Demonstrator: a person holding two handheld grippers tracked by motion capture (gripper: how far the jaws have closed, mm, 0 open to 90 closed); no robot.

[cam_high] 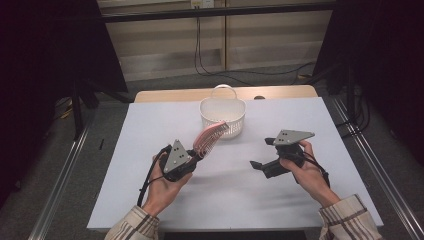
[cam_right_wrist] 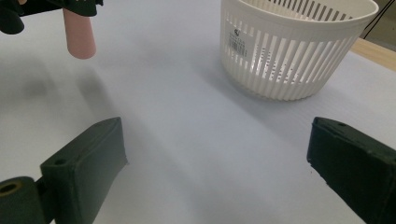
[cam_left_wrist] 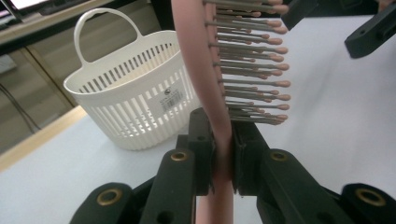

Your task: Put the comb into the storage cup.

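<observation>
Clamping the pink hairbrush (cam_left_wrist: 219, 126) by its handle, my left gripper (cam_high: 192, 159) holds it lifted off the white table (cam_high: 150, 130), bristle head tilted toward the white basket (cam_high: 223, 116) and just short of its near rim. Right of that basket and nearer me, my right gripper (cam_high: 256, 165) hangs over bare table, jaws spread wide with nothing between them.

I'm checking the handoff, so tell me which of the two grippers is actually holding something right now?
The left gripper, clamped on the pink hairbrush near the white basket. The right gripper is wide open over the table, holding nothing.
</observation>
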